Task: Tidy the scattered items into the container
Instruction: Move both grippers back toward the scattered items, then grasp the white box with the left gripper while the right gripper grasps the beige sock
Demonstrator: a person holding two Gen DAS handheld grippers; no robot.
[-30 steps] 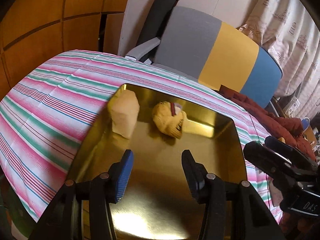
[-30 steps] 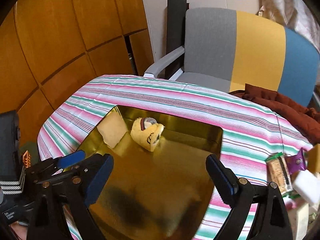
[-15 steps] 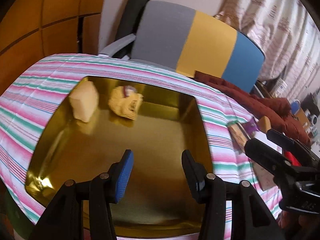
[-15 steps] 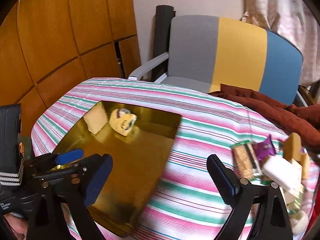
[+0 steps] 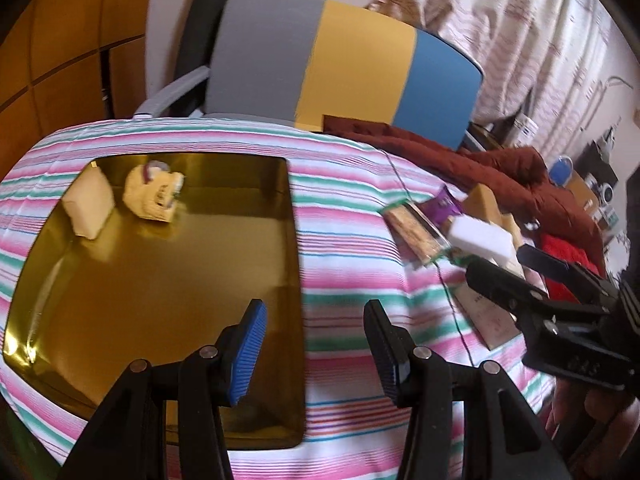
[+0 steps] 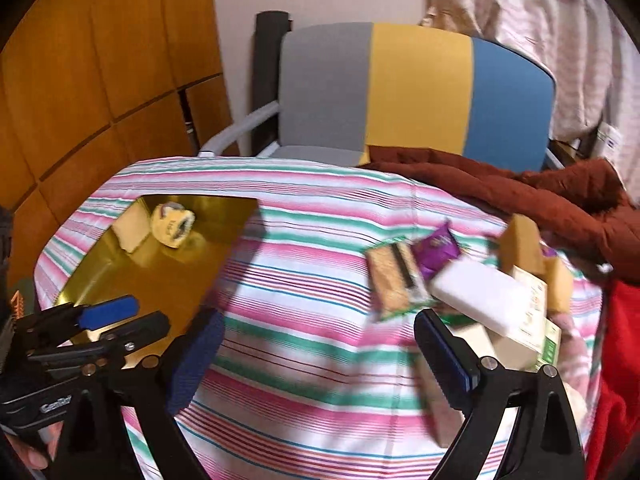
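We had a shiny gold tray (image 5: pixel 120 280), a pink-green-white striped tablecloth (image 6: pixel 312 280), a purple wrapper (image 6: pixel 436 246), and a grey-yellow-blue chair (image 6: pixel 416 88).

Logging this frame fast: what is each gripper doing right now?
Left gripper: open, holding nothing, above the gold metal tray's right edge.
Right gripper: open wide, holding nothing, above the striped tablecloth.

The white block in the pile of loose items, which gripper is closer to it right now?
Right. The right gripper is open just short of the white block; the left gripper sits over the gold tray's edge, farther away.
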